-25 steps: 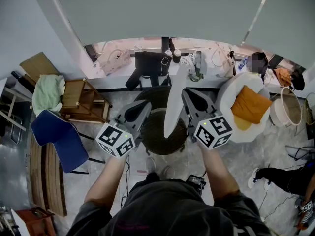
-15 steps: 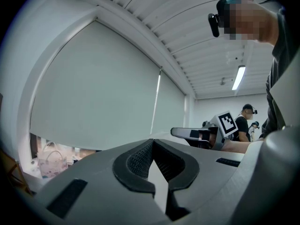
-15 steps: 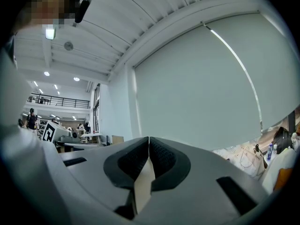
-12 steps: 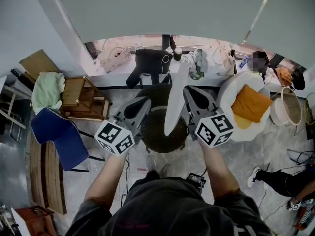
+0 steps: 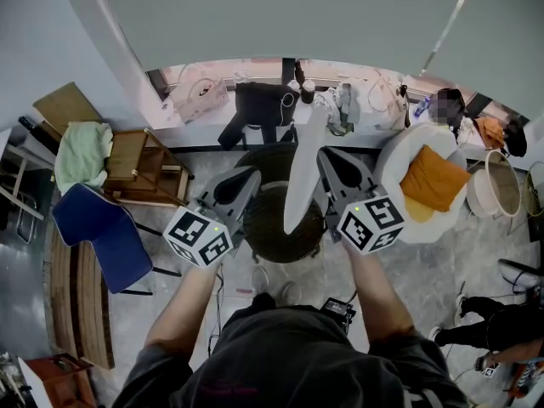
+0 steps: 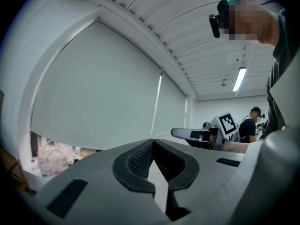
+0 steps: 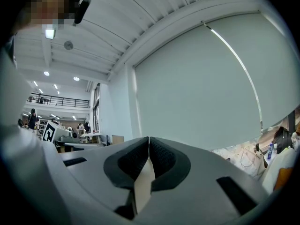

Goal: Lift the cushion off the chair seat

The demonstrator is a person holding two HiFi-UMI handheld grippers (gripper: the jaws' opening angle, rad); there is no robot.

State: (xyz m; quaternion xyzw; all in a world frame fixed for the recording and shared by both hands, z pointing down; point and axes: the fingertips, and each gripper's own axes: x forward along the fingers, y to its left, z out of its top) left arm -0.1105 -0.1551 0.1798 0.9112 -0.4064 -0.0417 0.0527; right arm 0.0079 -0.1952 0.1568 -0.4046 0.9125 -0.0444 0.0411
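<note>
Grey floor crowded with furniture, pale blind ahead. Cushion held edge-on, clear above dark round chair. Left hand-held gripper and right hand-held gripper both clenched on pale cushion cloth. Chair partly covered; exact grip spots hard to make out from above.

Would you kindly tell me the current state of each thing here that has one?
cushion: raised, standing on edge.
left gripper: jaws shut on cushion.
right gripper: jaws shut on cushion.
chair seat: uncovered.
window blind: lowered almost fully.
ceiling lamp: lit.
</note>
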